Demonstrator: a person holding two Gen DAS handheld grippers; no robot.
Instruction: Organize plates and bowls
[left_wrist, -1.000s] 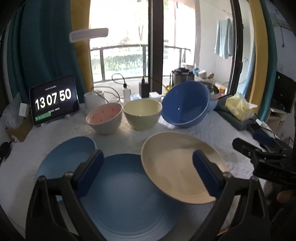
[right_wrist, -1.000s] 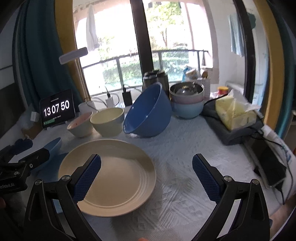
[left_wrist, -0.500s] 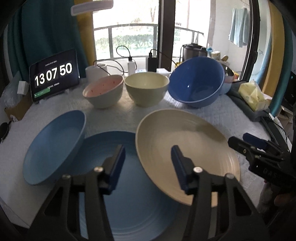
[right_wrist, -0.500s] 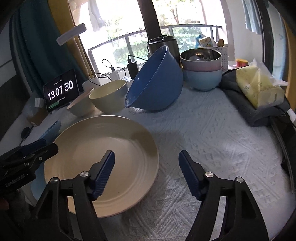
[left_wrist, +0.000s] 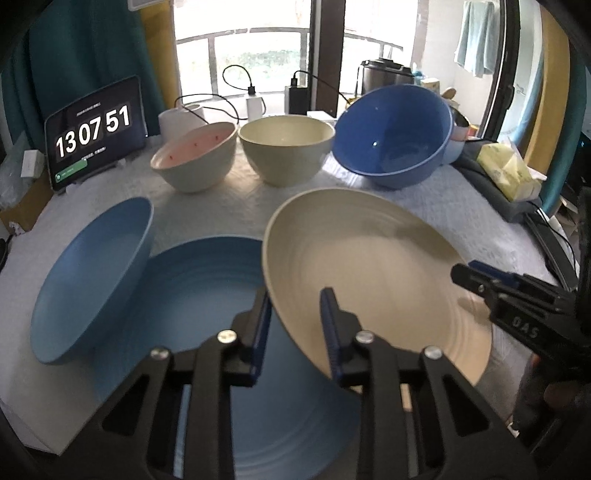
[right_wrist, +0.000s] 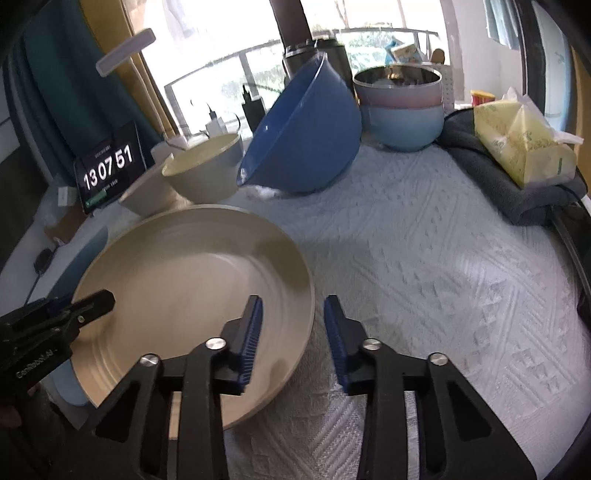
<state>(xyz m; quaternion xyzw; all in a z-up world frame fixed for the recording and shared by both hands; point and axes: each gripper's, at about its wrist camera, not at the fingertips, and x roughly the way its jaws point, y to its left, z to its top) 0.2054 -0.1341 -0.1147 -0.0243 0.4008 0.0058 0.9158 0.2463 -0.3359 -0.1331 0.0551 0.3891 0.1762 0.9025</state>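
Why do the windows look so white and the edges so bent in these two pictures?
Left wrist view: daylight behind the bowls blows out the window, and the fisheye lens curves the frame and darkens the corners. Right wrist view: the same backlight washes out the window; the cream plate near the lens looks slightly soft, and the tablecloth bulges.

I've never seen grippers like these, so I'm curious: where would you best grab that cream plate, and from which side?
Its thin rim, from the near side, one finger inside and one outside. The cream plate is wide, shallow and tilted, its left edge up on the blue plate. The left gripper and right gripper straddle opposite rims; their jaws have just been closing, not yet pinching.
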